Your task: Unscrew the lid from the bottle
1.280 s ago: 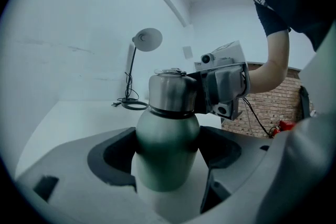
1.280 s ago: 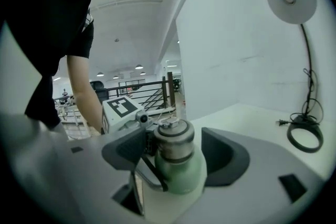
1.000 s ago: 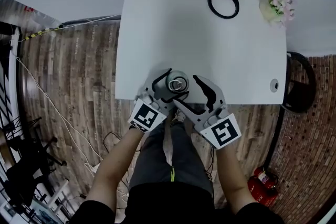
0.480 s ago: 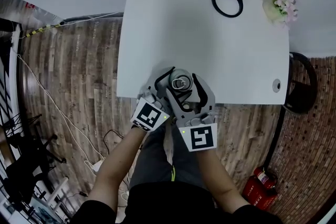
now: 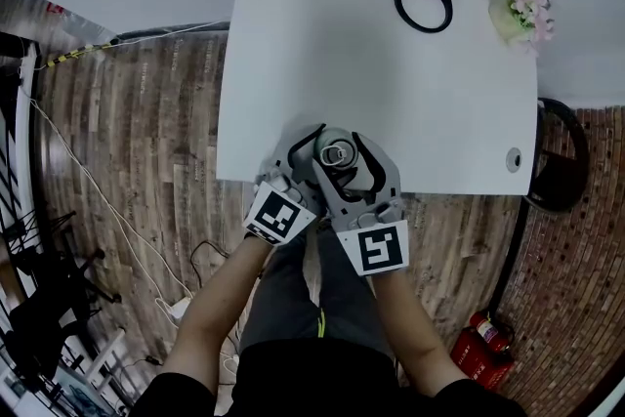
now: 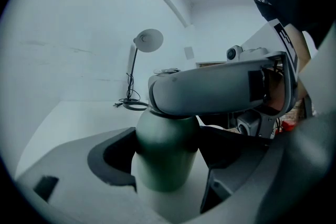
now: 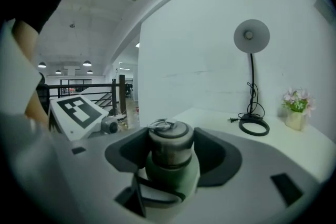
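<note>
Bottle, green, metal lid, body clamped in left gripper jaws

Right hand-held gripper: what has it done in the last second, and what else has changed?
The right hand-held gripper swung in from the right of the bottle and now straddles the lid. Its jaws have just been closing with the lid between them, no firm grip evident yet. The left hand-held gripper stayed clamped on the bottle's body, and the bottle kept its place at the near edge of the table.
</note>
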### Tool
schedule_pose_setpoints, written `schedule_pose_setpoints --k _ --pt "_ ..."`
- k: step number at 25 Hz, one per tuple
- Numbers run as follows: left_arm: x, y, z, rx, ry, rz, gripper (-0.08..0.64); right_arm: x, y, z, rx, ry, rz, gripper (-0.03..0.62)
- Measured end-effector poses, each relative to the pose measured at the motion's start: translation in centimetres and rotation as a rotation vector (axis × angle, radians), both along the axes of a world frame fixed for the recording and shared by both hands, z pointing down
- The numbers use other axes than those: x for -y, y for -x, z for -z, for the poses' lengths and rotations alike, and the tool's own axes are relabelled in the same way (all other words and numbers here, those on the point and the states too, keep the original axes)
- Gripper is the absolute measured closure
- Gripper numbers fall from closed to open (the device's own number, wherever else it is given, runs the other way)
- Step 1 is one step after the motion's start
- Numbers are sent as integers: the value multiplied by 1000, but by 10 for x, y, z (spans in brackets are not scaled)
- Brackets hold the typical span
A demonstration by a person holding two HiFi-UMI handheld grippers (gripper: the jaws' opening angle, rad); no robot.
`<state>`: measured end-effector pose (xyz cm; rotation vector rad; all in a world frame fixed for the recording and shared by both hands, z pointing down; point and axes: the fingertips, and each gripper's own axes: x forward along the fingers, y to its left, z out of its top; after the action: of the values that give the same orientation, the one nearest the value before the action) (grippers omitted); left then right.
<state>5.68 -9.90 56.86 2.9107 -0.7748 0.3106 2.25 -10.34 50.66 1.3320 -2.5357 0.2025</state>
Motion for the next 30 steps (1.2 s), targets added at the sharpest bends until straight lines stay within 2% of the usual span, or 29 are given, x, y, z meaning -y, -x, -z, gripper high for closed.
schedule_pose_setpoints --k 5,9,14,17,21,30 --pt "1 0 -1 -1 3 3 198 1 5 0 39 34 148 324" --pt "3 1 -1 0 7 14 198 1 12 2 33 54 331 324" --pt "2 2 -1 12 -1 12 198 -4 20 6 -2 31 600 324" --pt "0 1 -1 28 -16 2 198 -10 19 5 -19 65 733 324" --pt "1 1 0 24 -16 4 198 -12 19 3 -59 82 786 324" --pt "0 1 -3 31 -18 -2 198 -10 17 10 -29 63 748 324"
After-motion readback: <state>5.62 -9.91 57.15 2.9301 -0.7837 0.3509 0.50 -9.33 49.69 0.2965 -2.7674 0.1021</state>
